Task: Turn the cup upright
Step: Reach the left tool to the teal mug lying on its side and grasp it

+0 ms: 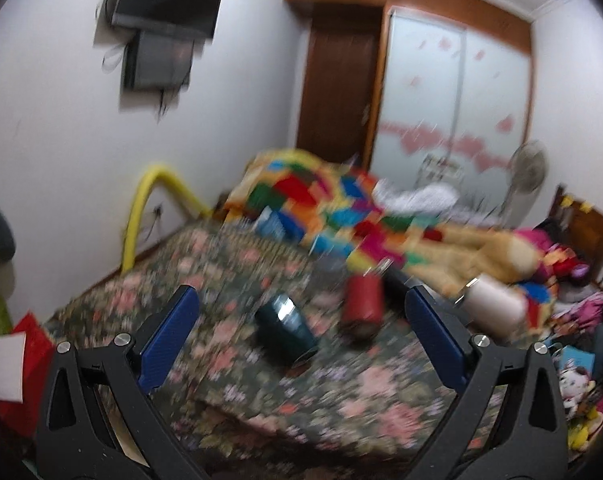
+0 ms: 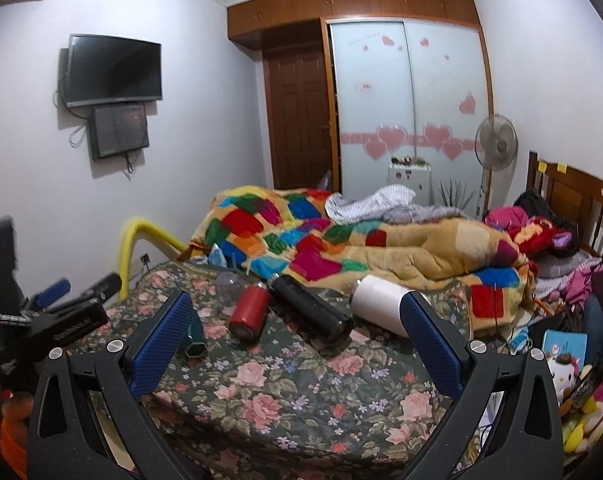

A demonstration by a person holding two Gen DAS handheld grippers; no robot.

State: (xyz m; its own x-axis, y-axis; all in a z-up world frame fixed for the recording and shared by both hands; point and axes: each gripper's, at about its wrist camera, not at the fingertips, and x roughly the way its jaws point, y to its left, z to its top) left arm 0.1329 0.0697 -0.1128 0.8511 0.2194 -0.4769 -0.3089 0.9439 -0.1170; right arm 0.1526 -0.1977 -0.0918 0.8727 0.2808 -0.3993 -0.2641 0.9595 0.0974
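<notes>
Four cups lie on their sides on the floral bedspread (image 2: 301, 392): dark green cup (image 1: 287, 326) leftmost, red cup (image 2: 248, 314) next to it, black cup (image 2: 311, 308) crossing just behind the red, white cup (image 2: 379, 308) rightmost near the patchwork quilt.

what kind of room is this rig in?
A lived-in bedroom, most likely: a bed with a floral cover and patchwork quilt, a sliding-door wardrobe, a wall-mounted TV. Both grippers' jaws are open over the bed.
</notes>
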